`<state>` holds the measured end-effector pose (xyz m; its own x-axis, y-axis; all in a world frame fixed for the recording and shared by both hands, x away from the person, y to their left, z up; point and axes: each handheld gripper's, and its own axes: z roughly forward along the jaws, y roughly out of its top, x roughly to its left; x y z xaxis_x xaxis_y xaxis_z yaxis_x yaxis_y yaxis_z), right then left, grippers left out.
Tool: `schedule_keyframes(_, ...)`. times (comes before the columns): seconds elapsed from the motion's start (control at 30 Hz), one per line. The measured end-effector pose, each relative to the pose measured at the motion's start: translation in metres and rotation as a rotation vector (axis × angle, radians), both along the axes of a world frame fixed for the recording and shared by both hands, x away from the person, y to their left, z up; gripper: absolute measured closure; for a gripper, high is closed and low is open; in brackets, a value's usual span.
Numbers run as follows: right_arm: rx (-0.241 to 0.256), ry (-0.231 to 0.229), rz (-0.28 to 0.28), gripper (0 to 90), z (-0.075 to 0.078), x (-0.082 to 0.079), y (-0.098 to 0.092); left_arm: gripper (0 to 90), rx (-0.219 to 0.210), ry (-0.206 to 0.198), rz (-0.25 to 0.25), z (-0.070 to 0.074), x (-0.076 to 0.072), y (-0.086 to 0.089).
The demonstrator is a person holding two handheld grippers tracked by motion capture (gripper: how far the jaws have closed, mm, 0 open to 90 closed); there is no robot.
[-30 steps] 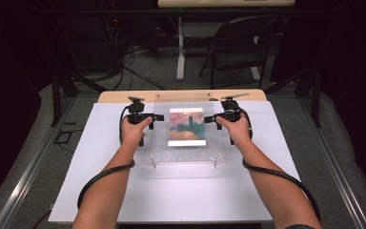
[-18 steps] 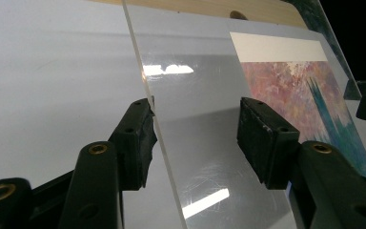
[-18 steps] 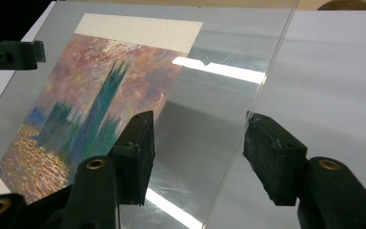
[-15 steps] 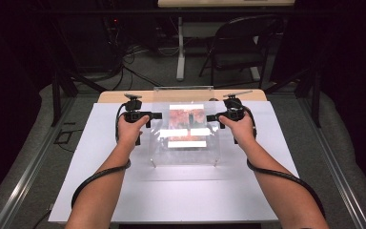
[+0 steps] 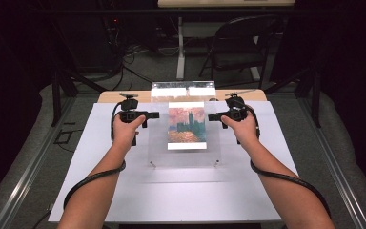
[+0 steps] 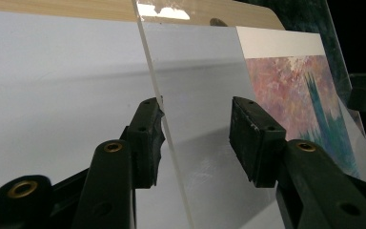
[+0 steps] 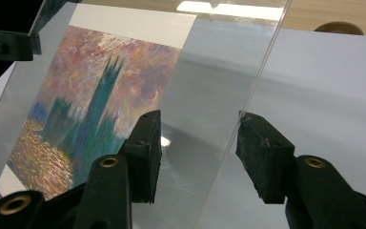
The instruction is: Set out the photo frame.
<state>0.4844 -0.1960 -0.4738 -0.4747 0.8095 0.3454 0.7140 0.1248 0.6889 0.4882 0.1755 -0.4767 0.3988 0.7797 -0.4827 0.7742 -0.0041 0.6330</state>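
A clear acrylic sheet (image 5: 186, 157) stands tilted on the white table (image 5: 171, 195), far edge raised, near edge low on two small pegs. A painted print (image 5: 187, 125) of towers over water shows through it. My left gripper (image 5: 152, 115) is at the sheet's left edge and my right gripper (image 5: 212, 116) at its right edge. In the left gripper view the sheet (image 6: 200, 95) passes between the wide-open jaws of the left gripper (image 6: 198, 138), close to the left pad, with the print (image 6: 305, 95) beyond. In the right gripper view the sheet (image 7: 209, 86) runs between the right gripper's (image 7: 198, 148) open jaws, the print (image 7: 100, 95) to the left.
A wooden board (image 5: 114, 97) lies along the table's far edge. A dark folding chair (image 5: 238, 43) and cables stand on the floor behind. Metal rails run down both sides of the table. Bare white tabletop lies in front of the sheet.
The sheet's far edge has risen and the sheet now stands steeper. Both hands have shifted slightly away from me with it.
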Motion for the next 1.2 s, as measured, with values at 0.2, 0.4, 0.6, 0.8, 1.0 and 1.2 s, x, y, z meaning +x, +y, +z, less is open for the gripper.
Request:
schedule_keyframes(0.2, -0.025, -0.019, 0.003, 52.5, 0.009, -0.008, 0.001, 56.5, 0.006, -0.025, 0.007, 0.008, -0.009, -0.001)
schedule_keyframes(0.4, -0.033, -0.039, 0.012, 55.7, 0.017, -0.016, 0.001, 58.9, 0.015, -0.035, -0.019, 0.017, -0.016, 0.002)
schedule_keyframes(0.6, -0.033, -0.058, 0.036, 59.0, 0.024, -0.025, -0.004, 60.6, 0.028, -0.064, -0.042, 0.024, -0.025, 0.003)
schedule_keyframes(0.8, -0.032, -0.074, 0.041, 61.0, 0.029, -0.032, -0.005, 61.9, 0.028, -0.084, -0.046, 0.029, -0.033, 0.005)
schedule_keyframes(1.0, -0.042, -0.087, 0.042, 62.6, 0.034, -0.04, -0.005, 63.0, 0.038, -0.096, -0.052, 0.034, -0.04, 0.005)
schedule_keyframes(1.2, -0.039, -0.111, 0.053, 65.1, 0.038, -0.048, -0.007, 65.3, 0.028, -0.113, -0.073, 0.038, -0.049, 0.009)
